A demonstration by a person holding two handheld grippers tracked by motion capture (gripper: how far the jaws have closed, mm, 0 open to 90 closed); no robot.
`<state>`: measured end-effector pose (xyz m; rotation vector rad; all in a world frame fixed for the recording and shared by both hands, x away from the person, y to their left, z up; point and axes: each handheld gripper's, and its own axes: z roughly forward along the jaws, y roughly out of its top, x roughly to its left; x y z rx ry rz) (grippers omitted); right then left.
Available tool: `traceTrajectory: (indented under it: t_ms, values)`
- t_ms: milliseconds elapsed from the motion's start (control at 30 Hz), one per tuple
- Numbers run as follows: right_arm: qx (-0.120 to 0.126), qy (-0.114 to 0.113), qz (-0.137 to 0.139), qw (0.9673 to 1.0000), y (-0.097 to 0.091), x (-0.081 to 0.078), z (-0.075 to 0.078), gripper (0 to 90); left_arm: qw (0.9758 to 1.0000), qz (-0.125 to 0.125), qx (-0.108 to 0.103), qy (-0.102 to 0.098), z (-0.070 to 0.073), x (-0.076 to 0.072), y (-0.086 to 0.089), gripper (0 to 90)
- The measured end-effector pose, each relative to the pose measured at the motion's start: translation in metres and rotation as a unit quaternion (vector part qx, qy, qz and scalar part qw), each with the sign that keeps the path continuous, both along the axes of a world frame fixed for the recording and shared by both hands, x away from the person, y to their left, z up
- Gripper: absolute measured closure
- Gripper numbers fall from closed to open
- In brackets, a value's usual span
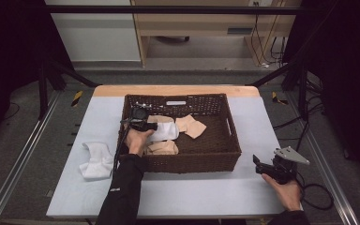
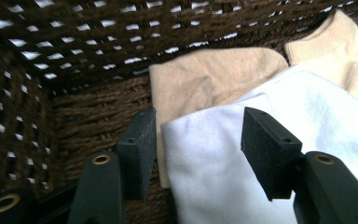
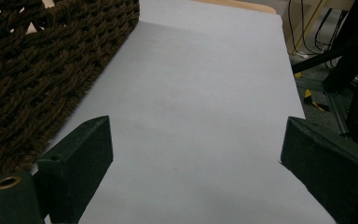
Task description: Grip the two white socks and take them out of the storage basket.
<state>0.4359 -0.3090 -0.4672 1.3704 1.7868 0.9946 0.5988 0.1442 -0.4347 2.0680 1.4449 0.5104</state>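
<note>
The left gripper [image 2: 198, 149] reaches down into the dark brown woven wicker basket [image 1: 225, 154], at its left end. Its 2 black jaws stand apart with the folded edge of a white cotton sock [image 2: 242, 154] lying between them; the left pad sits just beside the sock's edge, the right pad rests over the cloth, and neither pad squeezes it. Just beyond the fingertips, partly under the white sock, lies a beige sock [image 2: 205, 79], and another beige sock [image 2: 340, 51] lies farther off to the right of the right finger. The basket's woven wall rises close behind and to the left of the left finger.

The right gripper [image 3: 196, 158] hovers over the pale grey table cover [image 3: 205, 93], jaws wide apart with nothing between them. The basket's outer wall stands just beside its left finger.

On the table, outside the basket and near the left forearm, lies a second crumpled white sock [image 1: 96, 159].
</note>
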Motion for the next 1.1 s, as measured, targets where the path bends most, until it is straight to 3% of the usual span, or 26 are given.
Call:
traceTrajectory:
  t_ms: [100, 333, 400, 600, 700, 733, 867, 1000, 1033, 1067, 1100]
  values:
    - [0.001, 0.000, 0.000, 1.0000, 0.000, 0.000, 0.000, 9.3, 0.9999, -0.002, 0.002, 0.012, -0.003, 0.001, -0.001, 46.0]
    - [0.002, 0.002, 0.001, 1.0000, 0.000, 0.000, 0.000, 9.7, 0.9997, -0.006, 0.004, 0.022, -0.003, 0.002, -0.002, 60.5]
    - [0.003, 0.002, 0.000, 1.0000, 0.000, 0.000, 0.000, 9.8, 0.9996, -0.006, 0.005, 0.026, -0.003, 0.001, -0.002, 71.2]
    - [0.001, 0.001, 0.000, 1.0000, -0.001, 0.000, 0.000, 9.9, 0.9996, -0.002, -0.016, 0.023, 0.006, -0.002, -0.001, 82.7]
    - [0.000, 0.000, 0.000, 1.0000, -0.001, -0.001, 0.000, 10.2, 0.9994, -0.008, -0.032, 0.008, 0.011, -0.005, 0.000, 83.1]
    - [0.000, 0.000, 0.000, 1.0000, -0.001, -0.001, 0.000, 10.2, 0.9994, -0.008, -0.032, 0.008, 0.011, -0.005, 0.000, 83.2]
    - [0.000, 0.001, -0.001, 1.0000, -0.001, 0.000, 0.000, 10.1, 0.9989, -0.024, -0.030, -0.026, 0.022, -0.013, -0.004, 83.8]
    - [-0.001, 0.000, -0.002, 1.0000, -0.001, -0.001, 0.001, 10.2, 0.9957, -0.042, -0.044, -0.070, 0.032, -0.020, -0.007, 83.8]
    - [-0.001, 0.001, -0.003, 1.0000, -0.002, -0.001, 0.001, 10.2, 0.9934, -0.045, -0.056, -0.089, 0.037, -0.024, -0.008, 83.9]
    - [-0.001, 0.001, -0.003, 1.0000, -0.002, -0.001, 0.000, 10.2, 0.9934, -0.045, -0.056, -0.089, 0.037, -0.024, -0.008, 83.9]
    - [-0.002, 0.001, -0.002, 1.0000, -0.001, 0.000, 0.000, 10.2, 0.9918, -0.045, -0.064, -0.101, 0.041, -0.026, -0.007, 84.0]
